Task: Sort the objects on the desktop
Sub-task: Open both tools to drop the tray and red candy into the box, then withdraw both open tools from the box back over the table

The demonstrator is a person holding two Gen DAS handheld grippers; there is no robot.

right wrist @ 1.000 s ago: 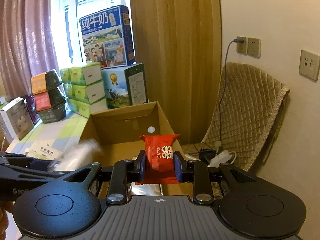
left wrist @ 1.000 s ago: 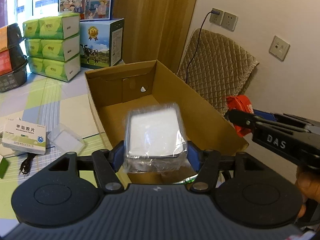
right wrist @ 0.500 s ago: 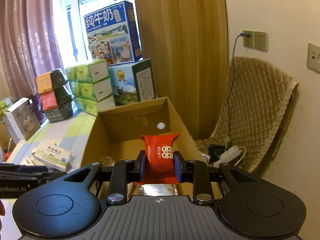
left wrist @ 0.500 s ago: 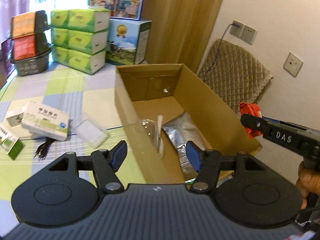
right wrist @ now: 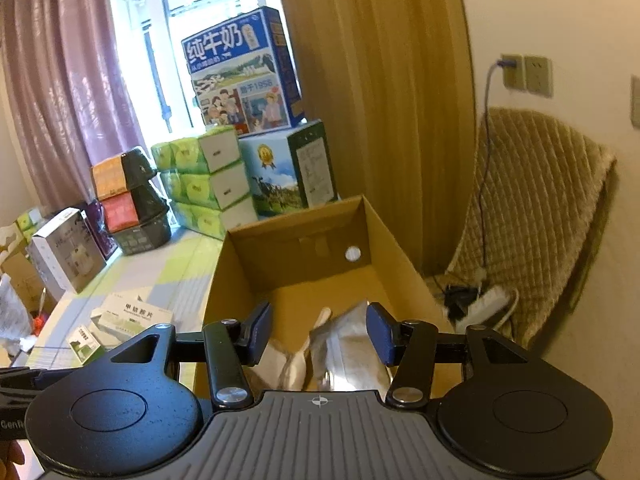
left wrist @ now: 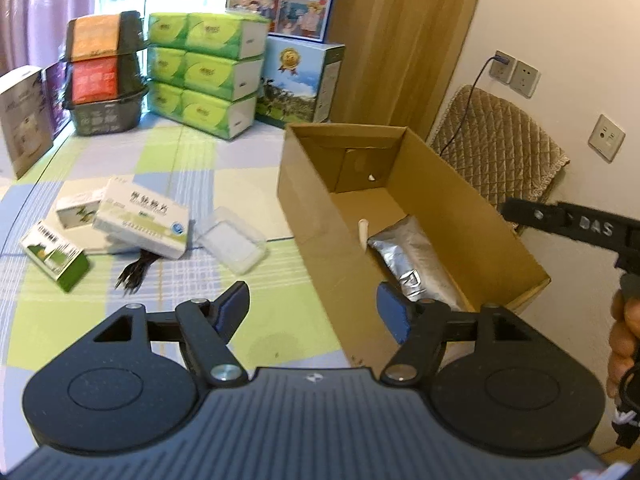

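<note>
Claws both released and empty: left claw (left wrist: 312, 308) hangs above the near left wall of the open brown cardboard box (left wrist: 472, 216), right claw (right wrist: 318, 330) over its near end. Silver foil pouch (left wrist: 416, 264) lies flat on the box floor. Risk: the clear lidded plastic case (left wrist: 232, 240) at ten o'clock from the left claw looks slick (likely to squirt out of a pinch). White medicine carton (left wrist: 144, 220) leans on a black cable bundle (left wrist: 138, 270) on the checked tabletop (left wrist: 240, 184), so it may drag the cable.
</note>
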